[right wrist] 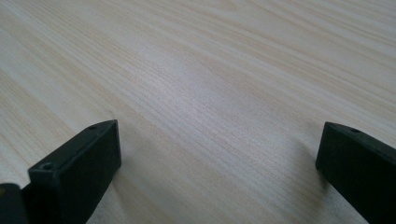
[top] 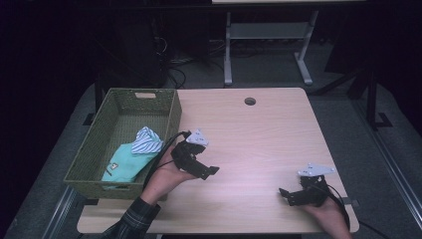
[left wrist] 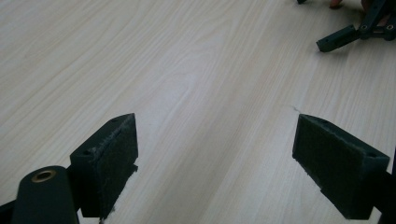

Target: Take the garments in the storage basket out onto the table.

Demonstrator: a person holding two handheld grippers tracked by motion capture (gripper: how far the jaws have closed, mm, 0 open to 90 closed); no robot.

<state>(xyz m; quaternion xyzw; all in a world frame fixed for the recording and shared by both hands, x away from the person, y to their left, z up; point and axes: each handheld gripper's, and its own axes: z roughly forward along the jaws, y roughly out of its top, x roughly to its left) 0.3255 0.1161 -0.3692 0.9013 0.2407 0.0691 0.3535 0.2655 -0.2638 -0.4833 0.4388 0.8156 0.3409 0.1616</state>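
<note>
Two hands enter from the near edge of the high view, each holding one gripper over a pale wood-grain table point(top: 259, 134). Left gripper point(top: 211, 172) sits just beside the basket, near the table's middle; its jaws stand wide apart with nothing between them, as the left gripper view confirms with bare wood between the two dark pads point(left wrist: 112, 163). Right gripper point(top: 283, 193) rests low near the front right corner, well apart from the left one; its jaws are likewise spread wide and hold nothing, with bare tabletop between them in the right gripper view. One plaid sleeve point(top: 132, 219) covers the left forearm.

Table surface: light, smooth, with one round hole point(top: 250, 101) near the far edge. Room: dark, grey floor, the legs of one white frame point(top: 266, 35) standing beyond the table, cables on the floor beside it.

Containers: one green woven basket point(top: 99, 129) at the table's left side. Contents: two pieces of cloth, one teal garment point(top: 122, 164) lying on the bottom and one blue-and-white striped garment point(top: 147, 142) on top of it, toward the basket's right wall.
</note>
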